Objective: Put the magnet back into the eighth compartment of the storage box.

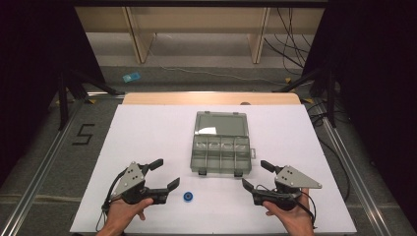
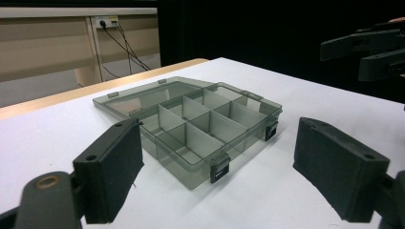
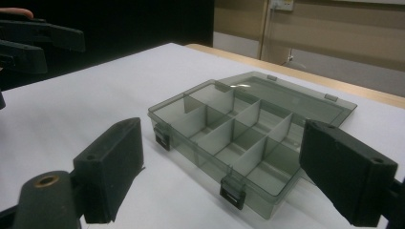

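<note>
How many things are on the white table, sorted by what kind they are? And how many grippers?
Clear grey compartment box, lid open: 1
Small blue ring: 1
Black grippers, both open: 2, left gripper and right gripper
Total: 4

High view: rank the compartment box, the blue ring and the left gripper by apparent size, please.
1. Compartment box, lid open flat, largest.
2. Left gripper, clearly smaller than the box.
3. Blue ring, smallest by far.

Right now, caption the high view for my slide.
Two open hand-held grippers flank a blue ring before an open compartment box.
</note>
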Action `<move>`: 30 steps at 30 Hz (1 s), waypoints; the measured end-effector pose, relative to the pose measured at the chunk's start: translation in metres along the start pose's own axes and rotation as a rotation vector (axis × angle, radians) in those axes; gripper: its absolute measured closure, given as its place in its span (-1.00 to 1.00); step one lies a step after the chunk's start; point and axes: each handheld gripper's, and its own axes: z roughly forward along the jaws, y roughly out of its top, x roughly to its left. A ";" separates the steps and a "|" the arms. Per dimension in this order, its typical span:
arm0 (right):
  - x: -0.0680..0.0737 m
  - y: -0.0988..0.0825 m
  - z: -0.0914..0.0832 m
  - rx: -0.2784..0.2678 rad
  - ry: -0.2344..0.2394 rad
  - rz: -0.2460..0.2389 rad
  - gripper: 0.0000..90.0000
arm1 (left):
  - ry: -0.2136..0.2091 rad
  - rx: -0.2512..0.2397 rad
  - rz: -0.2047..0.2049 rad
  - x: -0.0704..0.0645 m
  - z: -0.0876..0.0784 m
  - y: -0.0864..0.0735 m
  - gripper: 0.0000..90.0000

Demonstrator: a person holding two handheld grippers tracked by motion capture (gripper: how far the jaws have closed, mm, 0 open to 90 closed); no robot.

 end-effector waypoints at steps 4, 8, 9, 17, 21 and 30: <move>0.000 0.000 0.000 0.000 0.001 -0.007 -0.65 | -0.004 0.003 0.012 0.001 0.000 0.000 -0.63; 0.001 0.001 0.000 0.011 0.009 -0.012 -0.65 | 0.001 0.003 -0.004 0.000 0.000 0.000 -0.63; 0.001 0.001 0.000 0.010 0.008 -0.015 -0.65 | 0.001 0.002 -0.002 0.000 0.000 0.000 -0.63; 0.008 0.003 0.004 0.027 0.033 -0.045 -0.65 | -0.006 -0.004 0.001 0.001 0.001 -0.001 -0.63; 0.013 0.007 0.007 0.051 0.064 -0.082 -0.65 | 0.003 0.004 -0.003 0.000 0.000 -0.001 -0.63; 0.028 0.012 0.022 0.159 0.138 -0.145 -0.61 | 0.006 0.002 0.002 0.000 0.000 0.000 -0.63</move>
